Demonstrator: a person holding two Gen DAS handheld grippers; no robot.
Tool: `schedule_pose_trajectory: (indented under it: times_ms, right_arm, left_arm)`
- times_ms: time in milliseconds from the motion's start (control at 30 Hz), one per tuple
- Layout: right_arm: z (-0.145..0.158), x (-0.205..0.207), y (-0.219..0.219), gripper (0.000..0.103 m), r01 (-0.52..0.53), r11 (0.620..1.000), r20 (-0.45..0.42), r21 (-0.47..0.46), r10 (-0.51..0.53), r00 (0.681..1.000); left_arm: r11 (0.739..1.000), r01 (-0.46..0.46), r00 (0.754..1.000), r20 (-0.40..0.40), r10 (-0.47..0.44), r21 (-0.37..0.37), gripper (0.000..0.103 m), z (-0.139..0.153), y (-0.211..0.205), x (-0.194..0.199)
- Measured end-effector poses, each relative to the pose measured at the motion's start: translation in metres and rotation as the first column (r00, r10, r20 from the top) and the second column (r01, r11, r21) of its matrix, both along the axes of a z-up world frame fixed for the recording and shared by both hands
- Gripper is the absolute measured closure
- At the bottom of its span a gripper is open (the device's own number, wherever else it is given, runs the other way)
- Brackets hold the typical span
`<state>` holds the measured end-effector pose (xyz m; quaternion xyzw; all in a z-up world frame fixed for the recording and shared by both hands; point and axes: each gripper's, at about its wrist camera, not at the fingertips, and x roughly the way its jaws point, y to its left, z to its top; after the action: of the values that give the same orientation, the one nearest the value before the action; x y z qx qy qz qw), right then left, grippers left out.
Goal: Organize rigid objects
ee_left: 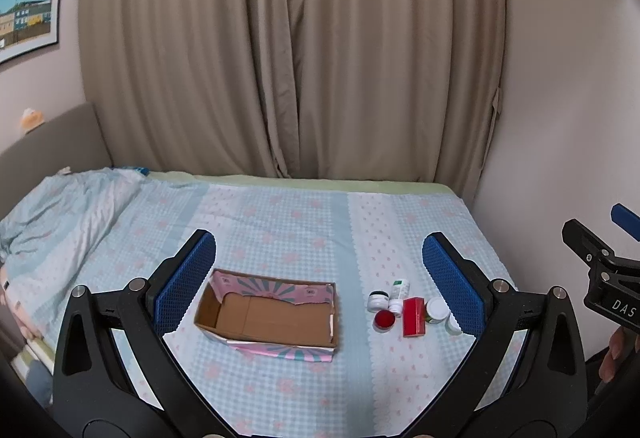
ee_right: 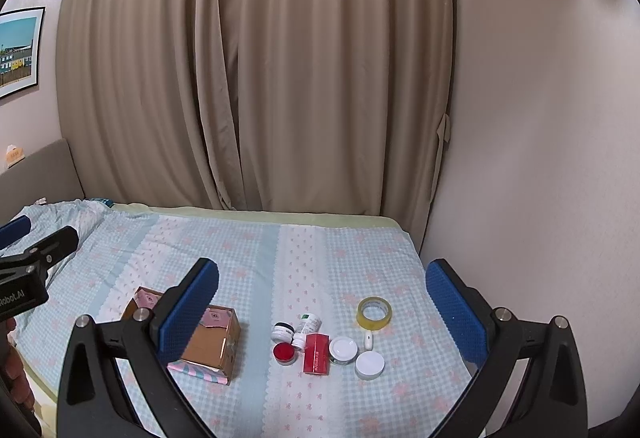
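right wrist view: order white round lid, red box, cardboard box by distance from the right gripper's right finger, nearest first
1. White round lid, lowest right of the cluster, closest to the right finger.
2. Red box, middle of the cluster.
3. Cardboard box, far left, behind the left finger.

Bedsheet (ee_right: 248, 262): pale blue and white check with pink floral motifs and plain blue stripes. Cardboard box (ee_left: 272, 318): brown inside, pink and teal sunburst print outside. Carton (ee_right: 316, 353): red with white lettering. Round jar lid (ee_right: 285, 352): red. Two jars (ee_right: 370, 364): white lids. Tape roll (ee_right: 374, 312): translucent yellow. Curtains (ee_left: 288, 50): plain beige. Left gripper (ee_left: 320, 278) and right gripper (ee_right: 322, 302): black frames, blue textured pads
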<state>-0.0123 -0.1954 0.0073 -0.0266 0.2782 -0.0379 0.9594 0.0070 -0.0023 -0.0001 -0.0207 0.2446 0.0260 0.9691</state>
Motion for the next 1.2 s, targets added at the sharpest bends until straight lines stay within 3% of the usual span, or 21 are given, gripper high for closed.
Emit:
schedule_pose_trajectory:
  times_ms: [667,1200]
  right_arm:
    - [-0.001,0.001,-0.003,0.0,0.005,1.0,0.005,0.022,-0.006,1.0]
    - [0.004,0.004,-0.003,0.0,0.011,1.0,0.013,0.024,-0.012,1.0]
  left_arm:
    - [0.999,-0.042,0.999,0.031,0.041,0.031,0.0,-0.001,-0.005,0.002]
    - [1.0,-0.003,0.999,0.048,0.002,0.025,0.0,0.002,-0.009,-0.003]
